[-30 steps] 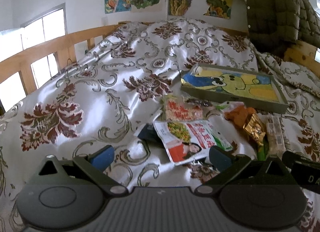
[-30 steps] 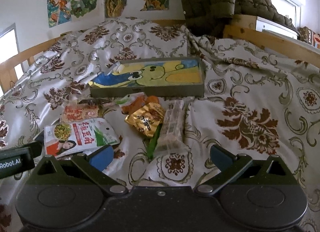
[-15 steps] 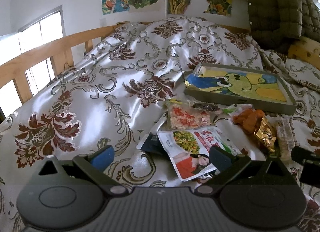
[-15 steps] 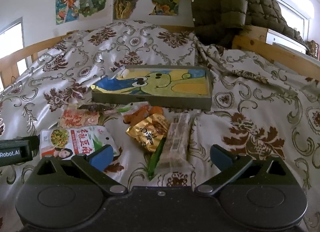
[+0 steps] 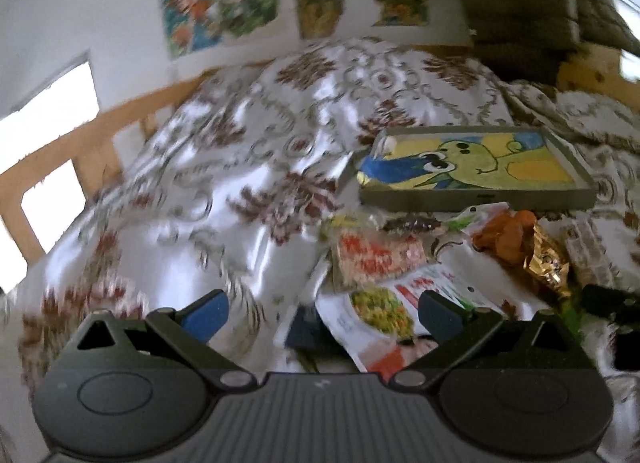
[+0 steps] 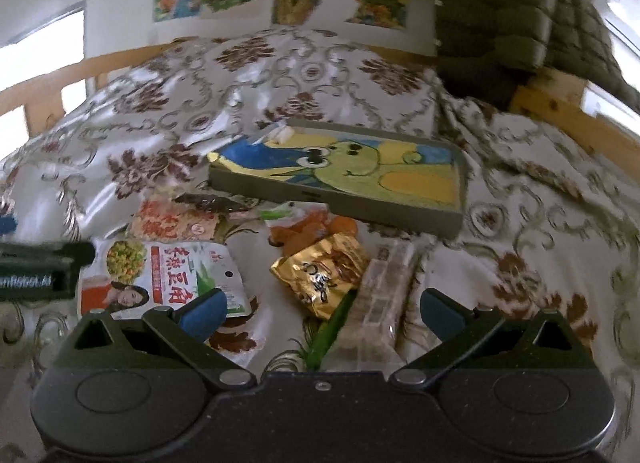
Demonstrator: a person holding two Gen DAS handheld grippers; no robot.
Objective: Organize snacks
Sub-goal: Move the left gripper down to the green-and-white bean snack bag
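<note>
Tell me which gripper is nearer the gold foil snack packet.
Right. The right gripper hovers open just before the gold foil packet; the left gripper sits off to its left, over the white pouch.

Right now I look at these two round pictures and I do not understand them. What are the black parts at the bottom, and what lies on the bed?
Each picture comes from a fisheye camera mounted on a hand-held gripper; a person holds one in each hand. The black parts with blue pads are the gripper's own two fingers.

The left gripper and the right gripper are both open and hold nothing.

On the flowered bedspread lies an empty tray with a cartoon picture. In front of it are loose snacks: a white bean packet, a gold packet, an orange snack bag and a clear wrapped bar. The left view is blurred.
</note>
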